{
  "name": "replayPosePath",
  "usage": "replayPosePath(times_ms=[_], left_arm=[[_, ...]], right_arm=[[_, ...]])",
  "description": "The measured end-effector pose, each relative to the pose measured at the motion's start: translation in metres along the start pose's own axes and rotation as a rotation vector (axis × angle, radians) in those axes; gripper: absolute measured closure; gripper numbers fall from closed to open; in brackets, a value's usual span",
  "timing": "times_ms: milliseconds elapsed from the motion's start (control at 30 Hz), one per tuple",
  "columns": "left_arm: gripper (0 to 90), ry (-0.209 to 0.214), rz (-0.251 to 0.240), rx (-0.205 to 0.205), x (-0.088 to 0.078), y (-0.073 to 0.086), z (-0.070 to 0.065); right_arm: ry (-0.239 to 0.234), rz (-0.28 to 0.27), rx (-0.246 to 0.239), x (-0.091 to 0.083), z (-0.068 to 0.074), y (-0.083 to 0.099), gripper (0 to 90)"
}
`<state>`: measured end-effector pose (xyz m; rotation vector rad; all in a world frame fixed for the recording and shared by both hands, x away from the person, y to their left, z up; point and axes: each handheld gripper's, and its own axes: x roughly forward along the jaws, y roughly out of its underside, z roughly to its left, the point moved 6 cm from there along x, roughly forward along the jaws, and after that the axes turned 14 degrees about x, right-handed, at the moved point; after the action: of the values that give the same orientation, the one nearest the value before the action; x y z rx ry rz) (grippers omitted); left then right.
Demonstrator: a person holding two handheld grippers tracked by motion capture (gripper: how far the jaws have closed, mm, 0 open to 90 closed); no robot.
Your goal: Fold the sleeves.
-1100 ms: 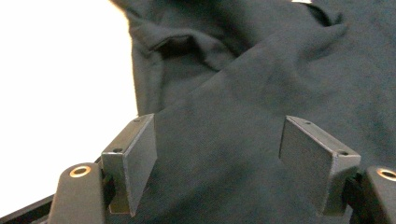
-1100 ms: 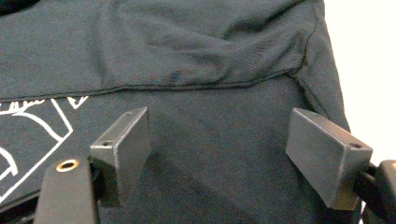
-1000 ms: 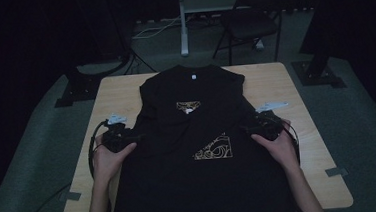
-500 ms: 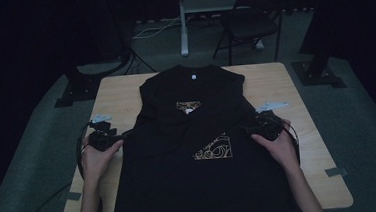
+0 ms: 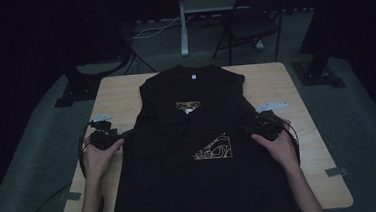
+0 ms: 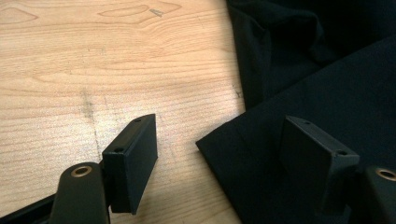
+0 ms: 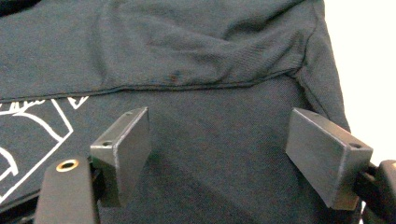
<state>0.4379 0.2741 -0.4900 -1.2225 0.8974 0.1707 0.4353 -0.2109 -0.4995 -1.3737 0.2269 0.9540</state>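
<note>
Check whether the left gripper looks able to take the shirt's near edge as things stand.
Probably yes: the left gripper is open, one jaw over bare table, the other over the black shirt, whose edge lies between them unobstructed.

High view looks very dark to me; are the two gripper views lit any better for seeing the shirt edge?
High view: dim, the black shirt barely separates from shadow. Left gripper view: bright, sharp table grain, the shirt near featureless black. Right gripper view: fabric weave and seam clear, the table beyond blown out white.
</note>
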Motion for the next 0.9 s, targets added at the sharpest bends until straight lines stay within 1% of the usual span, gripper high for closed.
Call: replayPosePath(times_ms=[33, 67, 167, 200, 300, 367, 400, 433, 467, 500, 533, 567, 633, 667, 700, 833, 900], left_arm=[[30.2, -0.006, 0.0, 0.004, 0.0, 0.0, 0.0], [33.4, -0.01, 0.0, 0.008, 0.0, 0.0, 0.0], [34.9, -0.02, -0.004, 0.019, 0.0, 0.0, -0.002], [36.6, -0.017, -0.006, 0.018, 0.0, 0.0, -0.003], [41.8, -0.028, -0.001, 0.027, -0.001, 0.0, -0.007], [46.8, -0.023, 0.005, 0.039, -0.001, 0.0, -0.011], [50.7, -0.017, 0.01, 0.044, -0.001, -0.001, -0.015], [57.1, -0.008, 0.013, 0.045, -0.001, -0.001, -0.016], [71.8, 0.009, 0.019, 0.038, -0.002, -0.002, -0.019], [71.8, 0.025, 0.024, 0.024, -0.001, -0.002, -0.02], [77.7, 0.037, 0.024, 0.02, -0.001, -0.003, -0.022], [82.7, 0.039, 0.019, 0.016, -0.001, -0.003, -0.023], [85.5, 0.04, 0.011, 0.013, -0.002, -0.004, -0.023], [85.9, 0.045, 0.0, 0.008, -0.005, -0.006, -0.023], [85.9, 0.045, 0.0, 0.008, -0.005, -0.006, -0.023], [85.8, 0.051, -0.036, -0.005, -0.014, -0.009, -0.021], [85.8, 0.045, -0.049, -0.005, -0.018, -0.01, -0.021]], right_arm=[[0.0, 0.0, 0.0, 0.0, 0.0, 0.0, 22.1], [0.0, 0.0, 0.0, 0.0, 0.0, 0.0, 22.1], [0.0, 0.0, 0.0, 0.0, 0.0, 0.0, 22.1], [0.0, 0.0, 0.0, 0.0, 0.0, 0.0, 22.1], [0.0, 0.0, -0.001, 0.0, 0.0, 0.0, 22.1], [0.0, 0.0, 0.0, 0.0, 0.0, 0.0, 22.1], [0.0, 0.0, 0.0, 0.0, 0.0, 0.0, 22.1], [0.0, 0.0, 0.0, 0.0, 0.0, 0.0, 22.1], [0.0, 0.0, 0.0, 0.0, 0.0, 0.0, 22.1], [0.0, 0.0, 0.0, 0.0, 0.0, 0.0, 22.1], [-0.001, 0.0, 0.0, 0.0, 0.0, 0.0, 22.1], [0.0, 0.0, 0.0, 0.0, 0.0, 0.0, 22.1], [-0.001, 0.0, 0.0, 0.0, 0.0, 0.0, 22.1], [-0.002, 0.0, 0.001, 0.0, 0.0, 0.0, 22.1], [-0.002, 0.0, 0.001, 0.0, 0.0, 0.0, 22.1], [-0.001, 0.0, 0.0, 0.0, 0.0, 0.0, 22.1], [-0.001, 0.0, 0.001, 0.0, 0.0, 0.0, 22.0]])
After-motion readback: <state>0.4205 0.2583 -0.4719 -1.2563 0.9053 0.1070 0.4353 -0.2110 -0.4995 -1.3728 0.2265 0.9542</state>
